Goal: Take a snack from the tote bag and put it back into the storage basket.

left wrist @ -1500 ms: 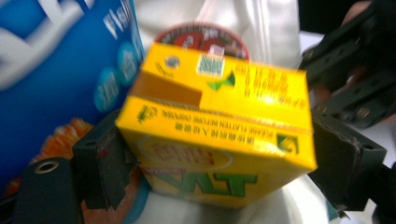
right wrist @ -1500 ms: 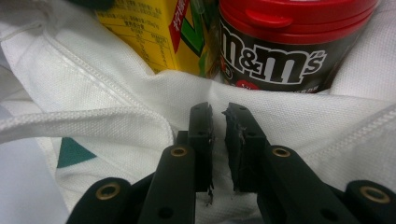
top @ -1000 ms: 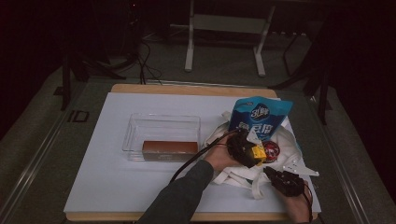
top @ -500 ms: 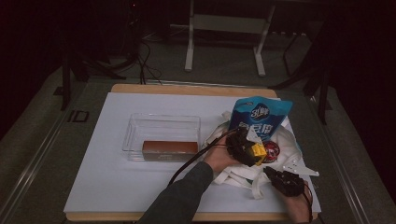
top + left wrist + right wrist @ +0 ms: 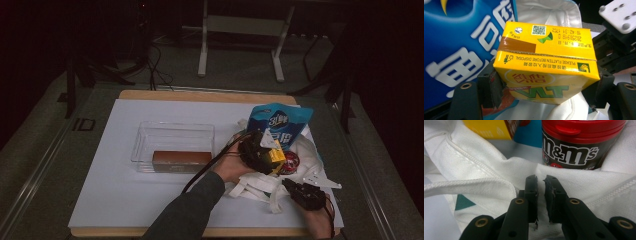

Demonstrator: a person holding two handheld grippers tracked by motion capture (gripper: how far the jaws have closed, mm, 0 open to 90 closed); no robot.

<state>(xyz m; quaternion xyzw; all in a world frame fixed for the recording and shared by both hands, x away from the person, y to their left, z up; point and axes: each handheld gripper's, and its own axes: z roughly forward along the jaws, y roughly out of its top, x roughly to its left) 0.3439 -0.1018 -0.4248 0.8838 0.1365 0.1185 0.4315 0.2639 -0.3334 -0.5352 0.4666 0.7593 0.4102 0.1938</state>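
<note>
My left gripper (image 5: 270, 152) (image 5: 545, 87) is shut on a yellow drink carton (image 5: 275, 156) (image 5: 546, 65), its pads pressing the carton's two sides. It hangs just above the mouth of a white cloth bag (image 5: 312, 160) (image 5: 549, 12) (image 5: 486, 167). A blue snack pouch (image 5: 280, 122) (image 5: 461, 50) stands in the bag behind the carton. A brown M&M's tub with a red lid (image 5: 290, 163) (image 5: 579, 145) lies in the bag too. My right gripper (image 5: 296, 189) (image 5: 541, 187) is shut on a fold of the bag's near rim.
A clear plastic bin (image 5: 172, 131) stands left of the bag on the white table sheet (image 5: 125, 200), with a brown box (image 5: 181, 160) inside it. Loose white bag straps (image 5: 255, 187) lie near the table's front edge. A stand's legs rise beyond the table.
My left gripper has lifted a little with the yellow carton in it. The right gripper has kept still on the bag.
</note>
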